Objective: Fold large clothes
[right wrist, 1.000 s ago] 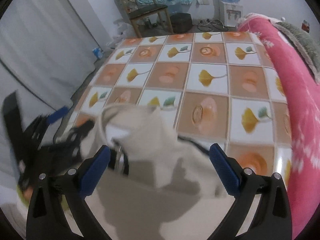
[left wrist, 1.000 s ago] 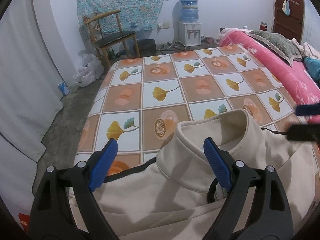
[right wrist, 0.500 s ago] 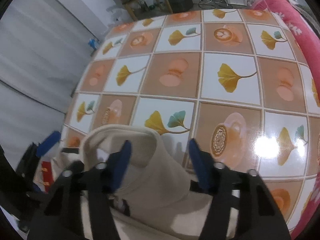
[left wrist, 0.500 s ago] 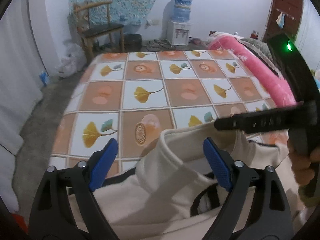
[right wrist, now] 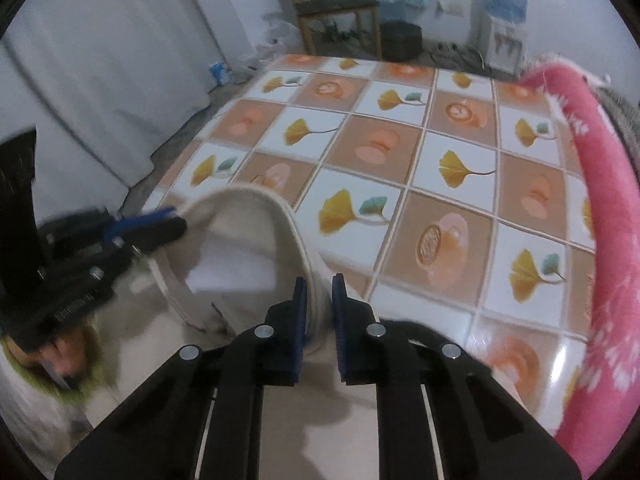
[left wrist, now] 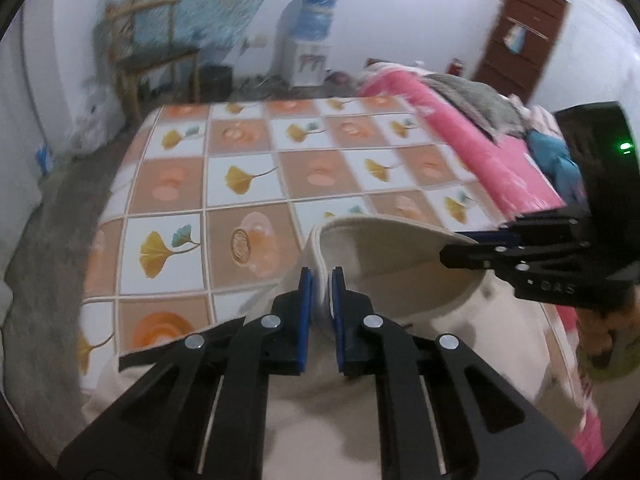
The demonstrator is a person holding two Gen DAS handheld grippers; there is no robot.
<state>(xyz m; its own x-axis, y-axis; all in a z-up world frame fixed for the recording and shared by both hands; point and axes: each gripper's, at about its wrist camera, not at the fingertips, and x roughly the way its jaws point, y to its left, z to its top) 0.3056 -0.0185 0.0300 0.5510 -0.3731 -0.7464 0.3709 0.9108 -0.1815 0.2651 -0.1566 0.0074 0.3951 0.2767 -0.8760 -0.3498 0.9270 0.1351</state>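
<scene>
A cream high-collared garment (left wrist: 384,252) lies at the near edge of a table (left wrist: 240,184) covered in a ginkgo-leaf tile pattern. My left gripper (left wrist: 320,276) is closing, its blue pads pressing the left side of the stand-up collar. In the right wrist view my right gripper (right wrist: 320,280) is closing too, pads pinching the collar's right side (right wrist: 288,224). Each gripper shows in the other's view: the right gripper (left wrist: 468,240) at the collar's far rim, the left gripper (right wrist: 172,220) at its left rim. The collar stands lifted between them.
A rolled pink blanket (left wrist: 460,140) runs along the table's right side, with more bedding behind it. Beyond the table stand a wooden chair (left wrist: 156,52), a water dispenser (left wrist: 312,40) and a brown door (left wrist: 520,32). A white curtain (right wrist: 100,60) hangs at the left.
Both grippers went from wide open to closed on the collar, one at each side. The collar has been raised off the table, and both views tilted.
</scene>
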